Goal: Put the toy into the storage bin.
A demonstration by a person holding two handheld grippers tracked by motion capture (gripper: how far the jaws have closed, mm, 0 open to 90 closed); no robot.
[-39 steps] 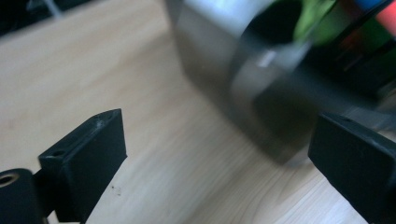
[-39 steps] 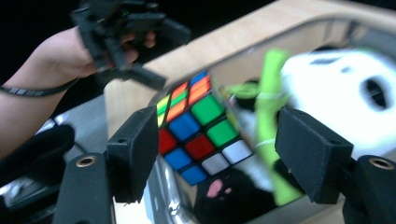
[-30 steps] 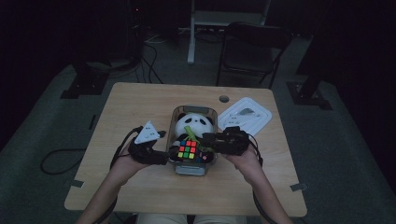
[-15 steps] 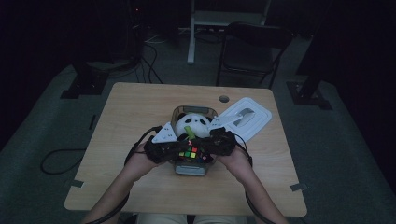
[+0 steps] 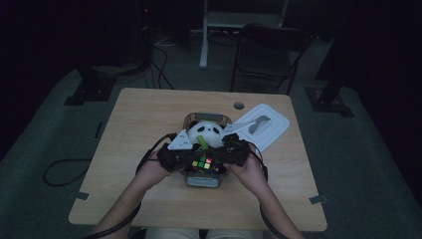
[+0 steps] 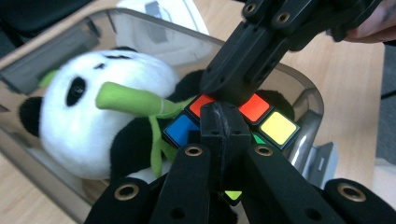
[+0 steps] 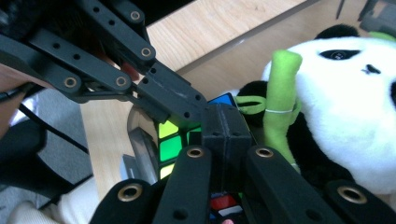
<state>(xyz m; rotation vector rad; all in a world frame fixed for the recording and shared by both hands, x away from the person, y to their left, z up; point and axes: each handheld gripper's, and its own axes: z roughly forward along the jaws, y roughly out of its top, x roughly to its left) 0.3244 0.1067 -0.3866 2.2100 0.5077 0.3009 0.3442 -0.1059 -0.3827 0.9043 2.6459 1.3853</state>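
While both grippers meet tip to tip over the puzzle cube (image 5: 201, 163), the high view puts that cube at the 6 o'clock end of a clear plastic bin (image 5: 207, 180) on the wooden table (image 5: 149, 119), with a plush panda (image 5: 205, 133) filling the bin's 12 o'clock half. The bin's white lid (image 5: 263, 125) lies on the table toward 2 o'clock. The left gripper (image 5: 185, 160) comes in from 9 o'clock, the right gripper (image 5: 220, 158) from 3 o'clock.

Left gripper view: own jaws pressed flat together, nothing between them, tips resting at the cube's (image 6: 271, 122) top face. The right gripper's (image 6: 233, 93) closed tip lands on the same face from 12 o'clock. The panda's (image 6: 88, 116) green bamboo stick (image 6: 133, 99) lies just beside the cube at 9 o'clock.

Right gripper view: own jaws also shut on nothing. The left gripper (image 7: 198, 109) reaches in from 10 o'clock, touching tip to tip above the cube (image 7: 175, 140).

Judgement: closed tips can only push. To lift the cube, spread one pair, straddle opposite faces and stay clear of the bamboo and bin wall.
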